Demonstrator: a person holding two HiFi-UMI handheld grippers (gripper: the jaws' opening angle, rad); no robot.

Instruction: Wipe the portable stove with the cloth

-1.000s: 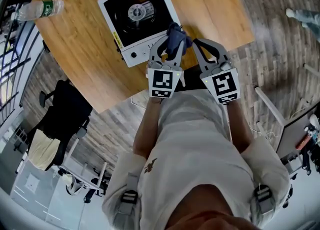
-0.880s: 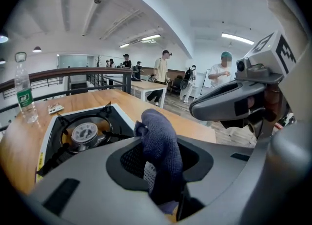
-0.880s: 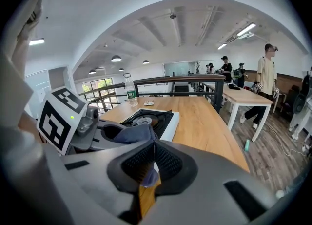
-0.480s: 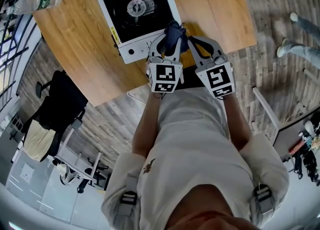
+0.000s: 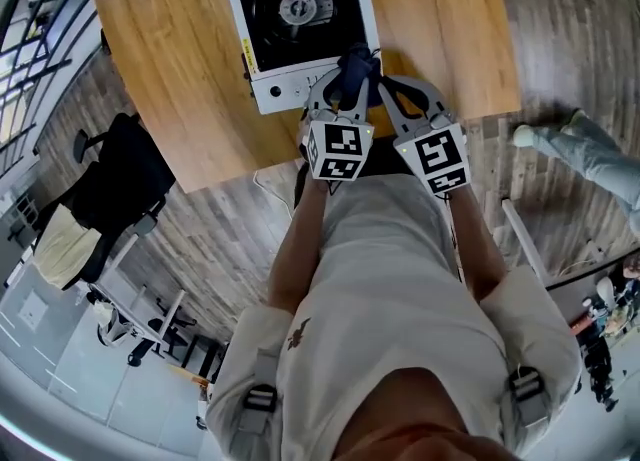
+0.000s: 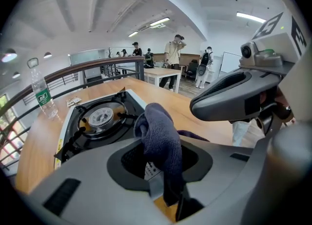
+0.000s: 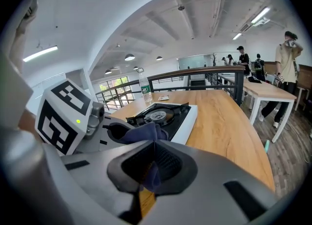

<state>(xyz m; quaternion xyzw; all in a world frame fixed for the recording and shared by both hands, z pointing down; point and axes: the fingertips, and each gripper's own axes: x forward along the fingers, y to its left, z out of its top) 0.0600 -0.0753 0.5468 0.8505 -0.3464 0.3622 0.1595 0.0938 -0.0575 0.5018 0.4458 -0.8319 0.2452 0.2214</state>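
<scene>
At the near corner of the portable stove (image 5: 300, 19), I saw my left gripper (image 5: 338, 99) and right gripper (image 5: 386, 89) both closed on the dark cloth (image 5: 357, 69).

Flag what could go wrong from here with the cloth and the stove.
Both the left gripper and the right gripper pinch the same bunched cloth, so moving them apart could tug it out of one. Wiping with a wad that small may bring a gripper against the stove, and the cloth might snag on the raised burner supports.
</scene>
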